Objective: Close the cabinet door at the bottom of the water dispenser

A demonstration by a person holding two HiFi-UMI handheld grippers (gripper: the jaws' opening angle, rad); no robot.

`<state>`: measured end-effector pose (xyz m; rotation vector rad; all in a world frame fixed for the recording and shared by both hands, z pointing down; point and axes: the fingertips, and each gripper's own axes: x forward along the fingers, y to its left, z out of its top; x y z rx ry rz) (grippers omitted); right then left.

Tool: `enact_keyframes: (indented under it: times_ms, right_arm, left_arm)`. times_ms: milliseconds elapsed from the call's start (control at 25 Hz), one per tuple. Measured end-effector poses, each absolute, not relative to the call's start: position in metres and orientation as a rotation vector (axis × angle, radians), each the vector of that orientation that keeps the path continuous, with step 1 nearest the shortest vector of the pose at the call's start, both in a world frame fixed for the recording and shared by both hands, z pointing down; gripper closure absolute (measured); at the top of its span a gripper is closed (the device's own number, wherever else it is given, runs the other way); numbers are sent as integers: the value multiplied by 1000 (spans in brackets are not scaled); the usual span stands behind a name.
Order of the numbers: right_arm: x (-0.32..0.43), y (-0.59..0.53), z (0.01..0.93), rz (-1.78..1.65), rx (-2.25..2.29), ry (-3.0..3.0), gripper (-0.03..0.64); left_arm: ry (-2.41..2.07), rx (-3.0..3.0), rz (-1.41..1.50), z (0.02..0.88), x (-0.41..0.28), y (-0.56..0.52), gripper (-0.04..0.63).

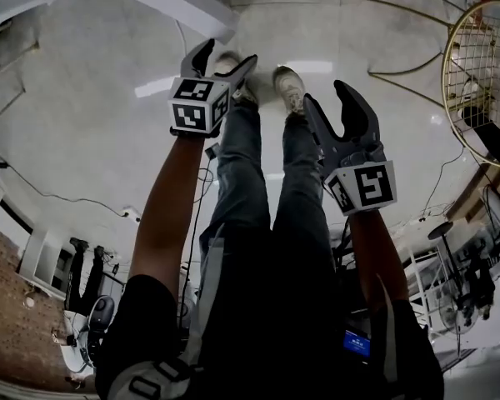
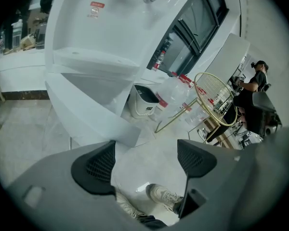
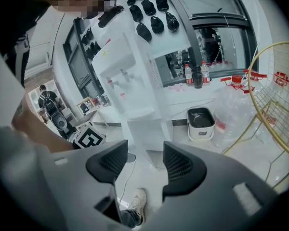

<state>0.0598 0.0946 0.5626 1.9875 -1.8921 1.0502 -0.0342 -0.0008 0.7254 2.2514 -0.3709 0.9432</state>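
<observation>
Left tongs (image 2: 147,159) short of cabinet door (image 2: 94,117)

All 3 views were bright and evenly lit, bent hard by fisheye lenses, with black corners. Pale glare streaks lay on the glossy floor (image 1: 83,82). Dark trousers (image 1: 258,248) lost detail.

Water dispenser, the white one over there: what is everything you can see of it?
The water dispenser is a tall white box, glossy like plastic, standing upright on the pale floor. Two small taps sit over a recessed ledge; a red sticker marks its upper front. The cabinet door at its bottom stands open. A white bin stands beside it, apart.
</observation>
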Motion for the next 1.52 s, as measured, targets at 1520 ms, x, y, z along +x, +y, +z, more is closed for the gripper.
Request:
enact_keyframes:
  times_ms: [1520]
  right_arm:
    - [121,48,568,1047,2113,-1888,387]
  left_arm:
    - [-357,2349,1053,716,25,-32,198]
